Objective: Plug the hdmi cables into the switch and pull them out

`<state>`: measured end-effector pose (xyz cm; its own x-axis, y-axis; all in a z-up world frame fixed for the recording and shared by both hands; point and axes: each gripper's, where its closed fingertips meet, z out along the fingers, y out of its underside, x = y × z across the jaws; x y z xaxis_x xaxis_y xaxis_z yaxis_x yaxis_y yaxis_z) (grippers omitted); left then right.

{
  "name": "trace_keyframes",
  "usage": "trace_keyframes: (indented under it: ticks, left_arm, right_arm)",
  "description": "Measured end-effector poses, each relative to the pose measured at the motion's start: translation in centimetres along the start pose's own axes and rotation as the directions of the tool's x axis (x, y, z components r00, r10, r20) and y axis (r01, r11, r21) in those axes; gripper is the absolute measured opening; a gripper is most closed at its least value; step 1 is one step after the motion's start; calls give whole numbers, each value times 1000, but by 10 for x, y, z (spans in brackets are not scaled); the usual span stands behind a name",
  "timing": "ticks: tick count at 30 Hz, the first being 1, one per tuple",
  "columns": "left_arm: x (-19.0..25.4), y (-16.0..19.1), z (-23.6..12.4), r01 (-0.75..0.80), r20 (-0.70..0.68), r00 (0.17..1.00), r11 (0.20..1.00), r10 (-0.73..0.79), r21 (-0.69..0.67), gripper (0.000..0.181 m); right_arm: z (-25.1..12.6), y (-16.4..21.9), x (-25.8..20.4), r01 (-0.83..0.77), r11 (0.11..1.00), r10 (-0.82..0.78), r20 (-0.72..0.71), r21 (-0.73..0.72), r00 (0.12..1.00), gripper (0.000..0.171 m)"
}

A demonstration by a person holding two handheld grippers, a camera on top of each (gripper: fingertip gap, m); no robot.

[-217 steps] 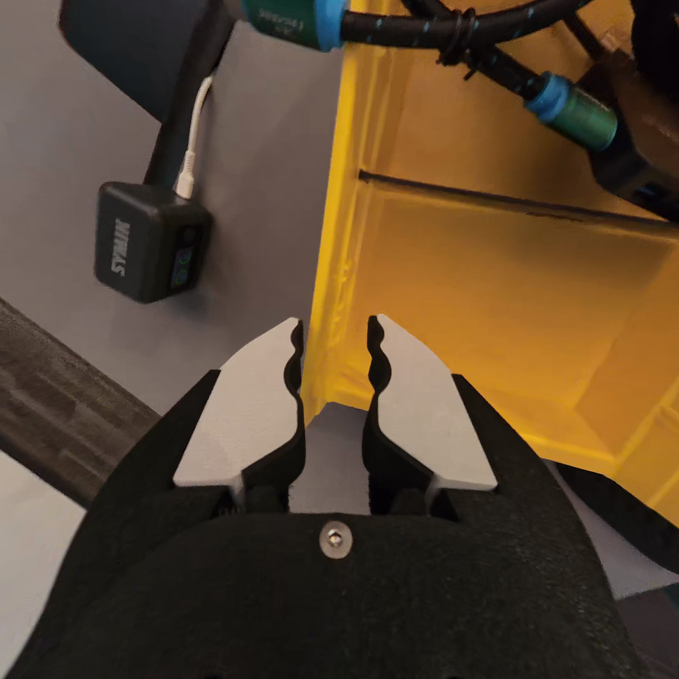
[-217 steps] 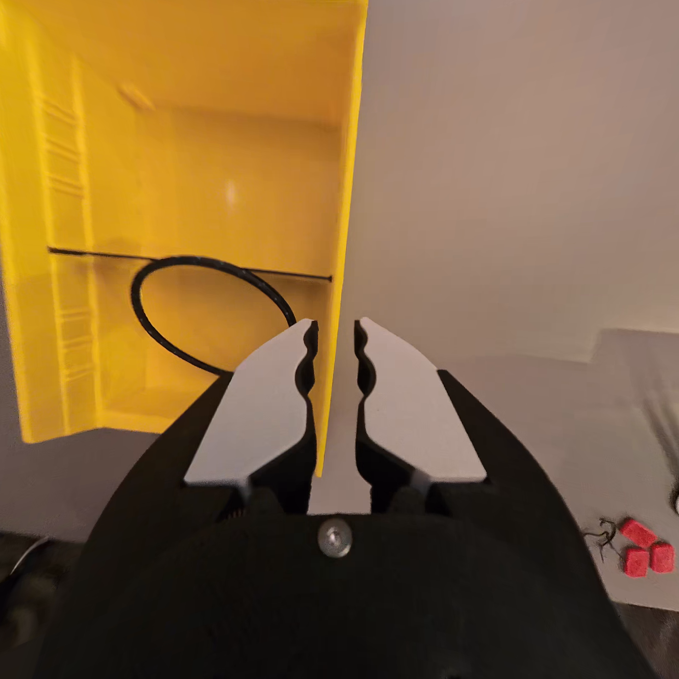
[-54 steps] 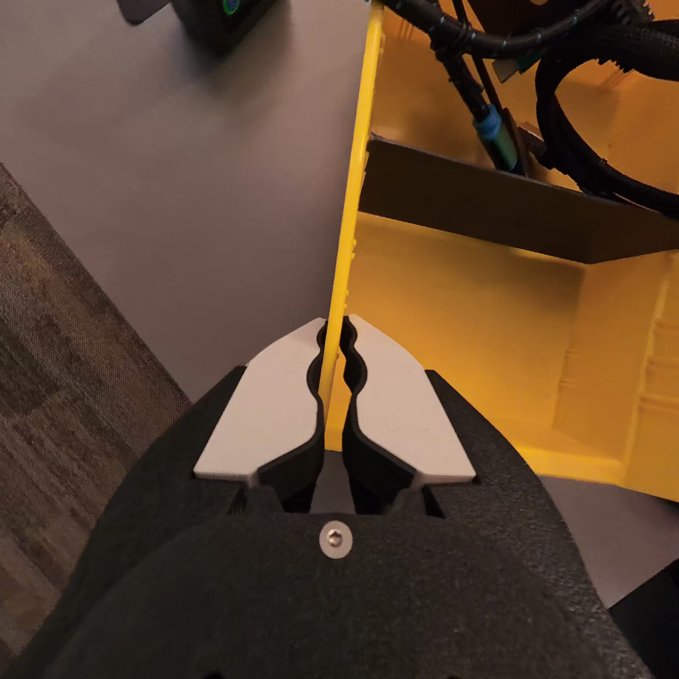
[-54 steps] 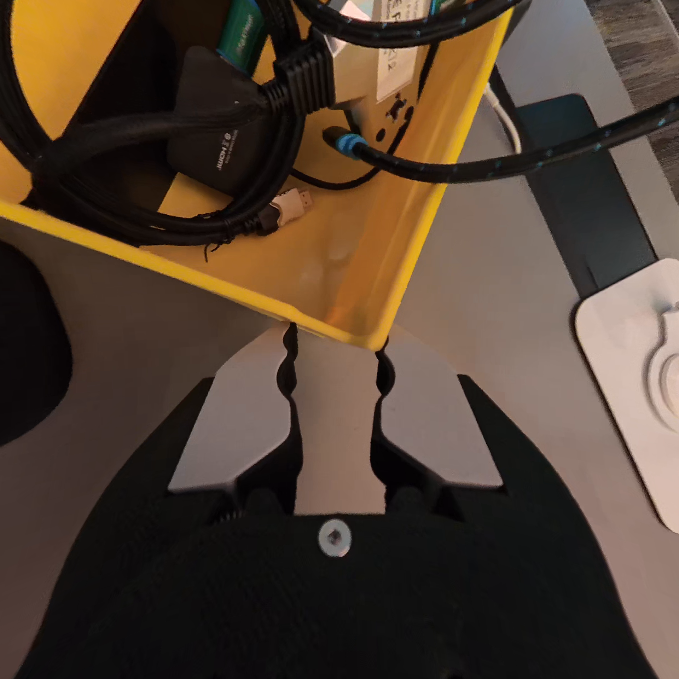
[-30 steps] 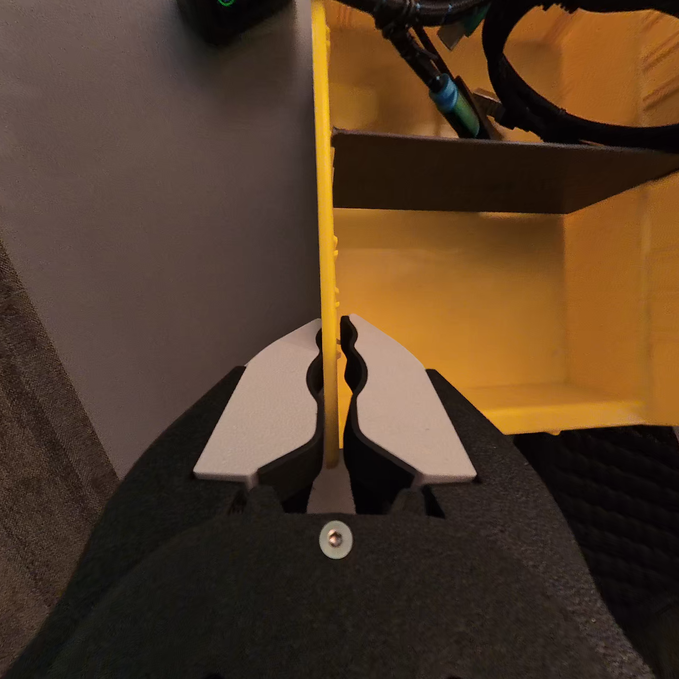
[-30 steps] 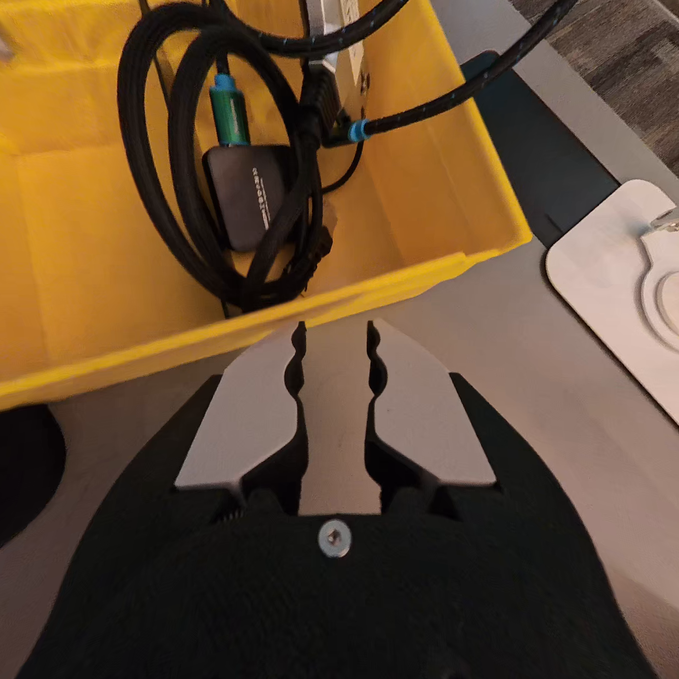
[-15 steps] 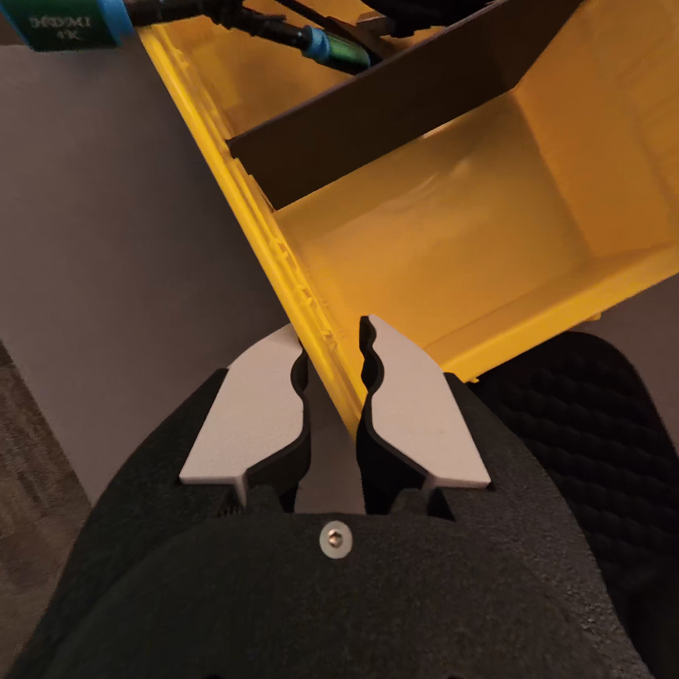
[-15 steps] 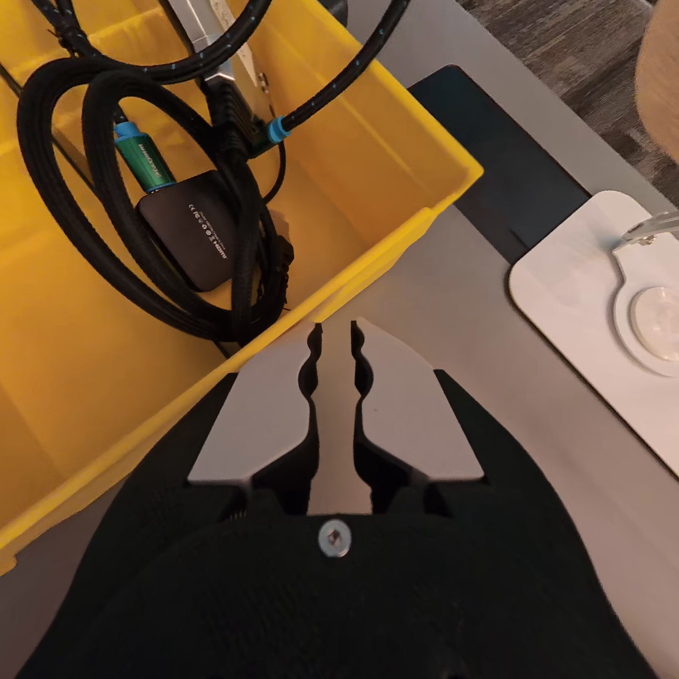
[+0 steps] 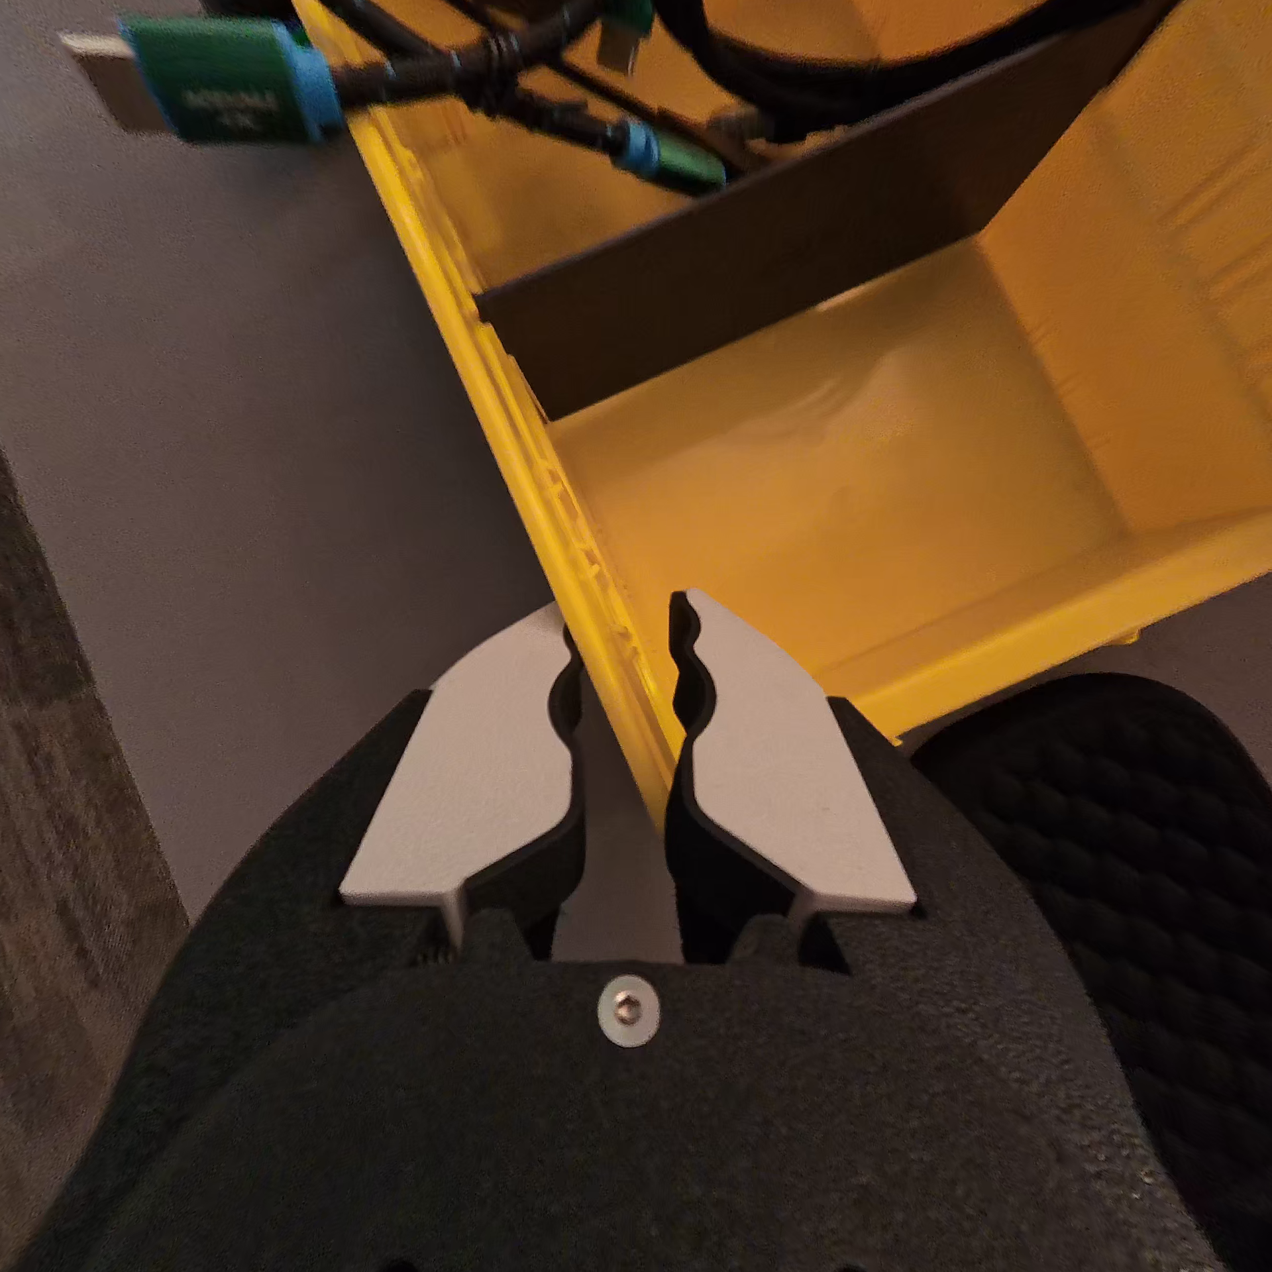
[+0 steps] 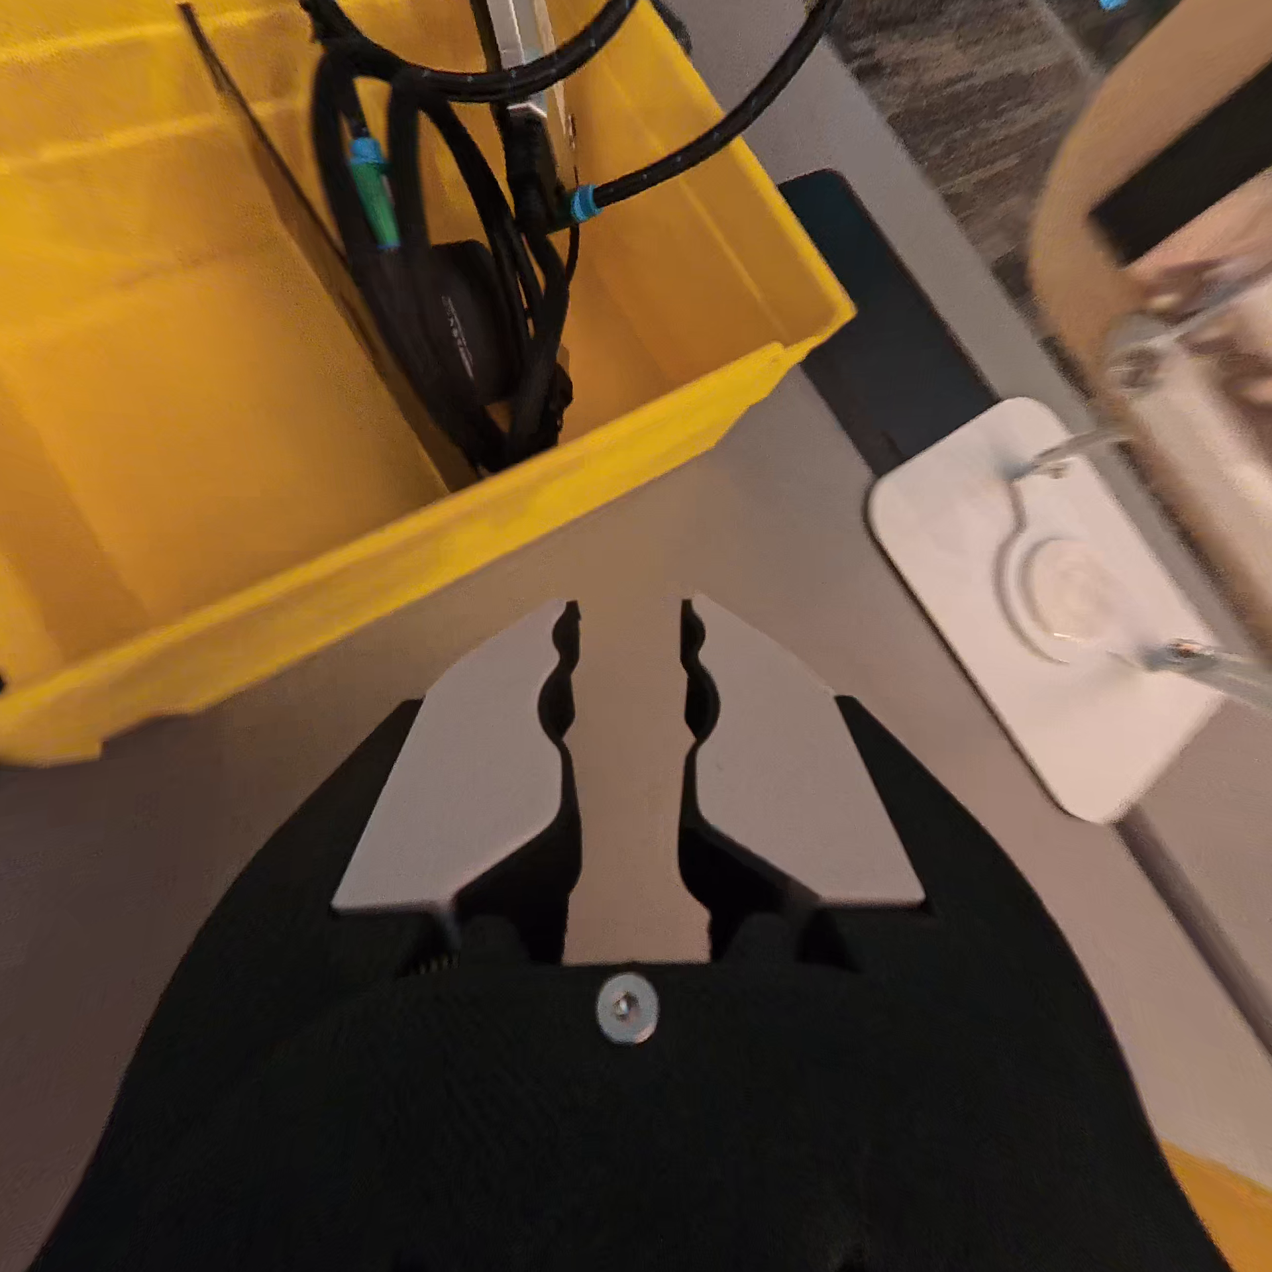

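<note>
Straddling the yellow bin [image 9: 895, 482] wall, left hand-held gripper [image 9: 619, 612] gapes; right hand-held gripper [image 10: 630, 609] open over bare table [image 10: 688, 537].

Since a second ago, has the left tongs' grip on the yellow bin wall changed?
Yes. The left tongs have opened: the yellow bin wall, then pinched straight between the fingers, now crosses the gap at a slant, loose.

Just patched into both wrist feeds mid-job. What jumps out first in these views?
The yellow bin dominates both views: black HDMI cables and the black switch are heaped in the compartment beyond its dark divider, while the nearer compartment looks empty. The left gripper straddles the bin's side wall, jaws apart. The right gripper hovers open over bare table just outside the rim.
</note>
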<state>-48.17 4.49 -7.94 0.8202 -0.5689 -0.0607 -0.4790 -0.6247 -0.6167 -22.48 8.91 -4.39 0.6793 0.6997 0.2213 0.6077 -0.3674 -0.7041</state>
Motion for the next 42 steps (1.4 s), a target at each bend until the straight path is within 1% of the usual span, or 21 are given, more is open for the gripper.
trace_keyframes:
  ticks: [1, 4, 7, 8, 9, 11, 13, 15, 16, 18, 20, 22, 24, 27, 29, 32, 35, 36, 38, 40, 42]
  left_arm:
    - [-2, -7, -8, -2, 23, 1000, 998, 1, 62, 21]
    - [-7, -39, -51, -58, 121, 993, 939, 17, 340, 20]
    - [-7, -76, -97, -152, 220, 975, 798, 24, 583, 27]
    - [-6, -90, -107, -183, 247, 969, 749, 26, 636, 28]
    - [-8, -100, -109, -201, 265, 964, 738, 31, 644, 25]
    - [-15, -113, -94, -169, 241, 970, 803, 32, 571, 23]
    - [-11, -122, -67, -98, 108, 993, 875, 52, 474, 31]
    - [-4, -130, -45, -73, -21, 996, 916, 88, 394, 22]
    - [2, -134, -36, -102, -65, 989, 925, 135, 367, 22]
    - [-2, -132, -16, -185, -42, 978, 948, 202, 260, 22]
    - [-11, -132, 0, -157, -20, 987, 977, 162, 146, 37]
    - [-25, -138, 12, -133, 32, 991, 988, 131, 78, 41]
    - [-43, -145, 22, -128, 121, 985, 991, 123, 32, 48]
    - [-50, -159, 33, -119, 136, 984, 992, 114, 32, 45]
    - [-37, -168, 35, -255, 122, 961, 966, 248, 42, 40]
    - [-24, -174, 36, -519, 168, 842, 855, 512, -6, 39]
    - [-24, -174, 41, -624, 181, 751, 772, 635, -117, 39]
    - [-26, -176, 42, -626, 191, 742, 766, 643, -146, 44]
    - [-19, -174, 44, -591, 130, 783, 793, 608, -147, 50]
    - [-4, -173, 42, -560, 51, 822, 821, 567, -106, 50]
    - [10, -175, 35, -578, 29, 815, 816, 579, -32, 48]
  right_arm:
    - [-22, 0, 3, 42, 999, -41, -24, 28, 999, 29]
    - [-106, -7, 21, 144, 979, -125, -131, 144, 983, 29]
    - [-191, -16, 46, 144, 941, -84, -201, 305, 976, 31]
    - [-215, -17, 54, 129, 925, -58, -201, 359, 978, 38]
    - [-236, -15, 64, 104, 908, -23, -201, 405, 979, 42]
    - [-267, -5, 81, 45, 876, 50, -184, 481, 982, 44]
    - [-286, 14, 93, 2, 834, 103, -160, 552, 982, 44]
    - [-298, 24, 106, -14, 759, 133, -134, 651, 982, 41]
    - [-300, 27, 110, -43, 753, 142, -99, 656, 985, 41]
    - [-299, 34, 116, -87, 771, 150, -47, 631, 988, 44]
    - [-301, 42, 126, -73, 776, 154, -75, 627, 985, 44]
    - [-298, 52, 143, -60, 794, 170, -127, 605, 977, 44]
    - [-293, 62, 158, -87, 798, 202, -129, 597, 971, 44]
    - [-287, 69, 167, -161, 783, 243, -57, 600, 968, 44]
    - [-286, 69, 169, -185, 773, 251, -25, 608, 968, 44]
    - [-283, 69, 166, -177, 779, 231, -12, 601, 973, 44]
    - [-281, 69, 165, -161, 791, 214, -21, 590, 977, 44]
    - [-280, 70, 166, -161, 793, 215, -22, 588, 976, 44]
    - [-276, 72, 167, -166, 801, 217, -21, 575, 976, 44]
    - [-272, 75, 170, -173, 810, 224, -23, 561, 974, 44]
    - [-270, 77, 171, -179, 814, 229, -21, 552, 973, 44]
